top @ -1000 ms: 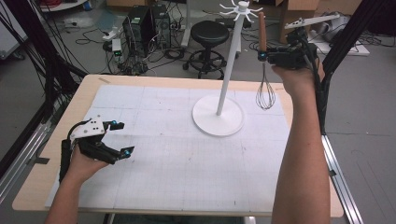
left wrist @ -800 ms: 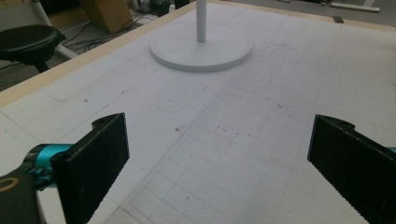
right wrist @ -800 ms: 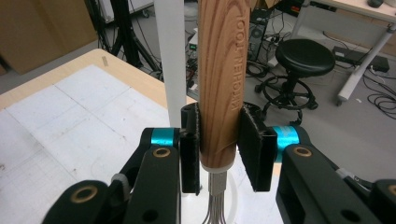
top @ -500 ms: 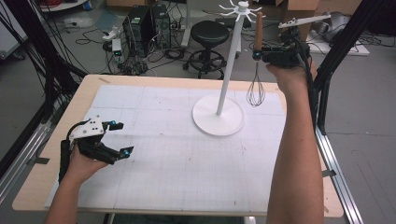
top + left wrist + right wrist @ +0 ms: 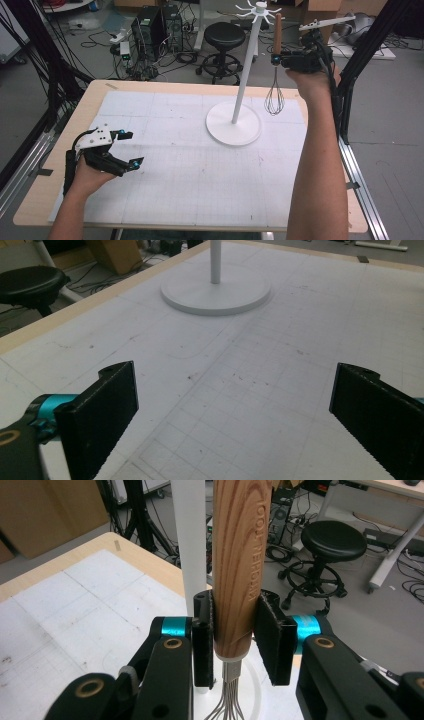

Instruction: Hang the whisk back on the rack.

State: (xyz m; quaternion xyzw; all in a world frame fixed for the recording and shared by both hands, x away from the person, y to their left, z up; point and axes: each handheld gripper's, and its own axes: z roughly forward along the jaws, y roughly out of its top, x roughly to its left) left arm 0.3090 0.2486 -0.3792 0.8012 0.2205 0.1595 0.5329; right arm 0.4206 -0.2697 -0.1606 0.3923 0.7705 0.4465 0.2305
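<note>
Grey floor (image 5: 385, 165), black stool (image 5: 225, 35), computer towers (image 5: 152, 27), tangled cables (image 5: 185, 50), cardboard boxes (image 5: 45, 510)

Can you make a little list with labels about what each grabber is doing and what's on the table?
left gripper: open, holding nothing, low over the mat
right gripper: shut on the whisk's wooden handle, held up in the air
whisk: upright, wire end hanging down, beside the stand's pole
stand: white, round base on the mat, hooks on top
mat: white grid sheet covering the table
</note>
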